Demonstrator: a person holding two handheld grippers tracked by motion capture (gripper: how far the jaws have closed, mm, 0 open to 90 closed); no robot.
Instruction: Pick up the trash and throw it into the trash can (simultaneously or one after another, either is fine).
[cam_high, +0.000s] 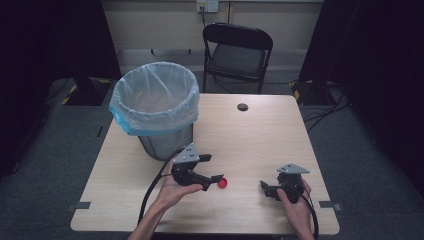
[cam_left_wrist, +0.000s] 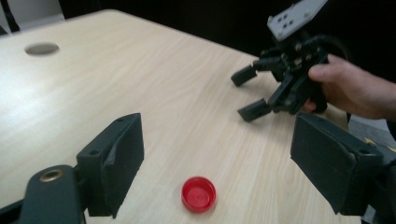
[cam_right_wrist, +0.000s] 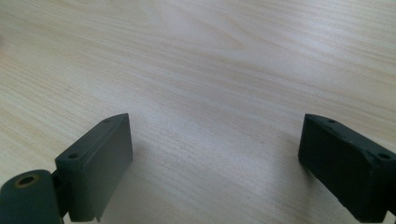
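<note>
High view: pale wood-grain table (cam_high: 250, 130) is carrying a round mesh bin (cam_high: 155, 107) lined with crinkly blue-white plastic, sitting near its far left corner. Left gripper (cam_left_wrist: 215, 158), jaws spread wide, is straddling a small round red plastic cap (cam_left_wrist: 199, 194) lying toward the near edge, untouched. Right gripper (cam_high: 265, 189) is resting nearby, jaws apart, gripping nothing.

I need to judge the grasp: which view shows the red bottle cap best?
The left gripper view: the red bottle cap lies large and unobstructed between its open jaws. The high view shows it small, beside the left tool. The right gripper view gives bare table.
</note>
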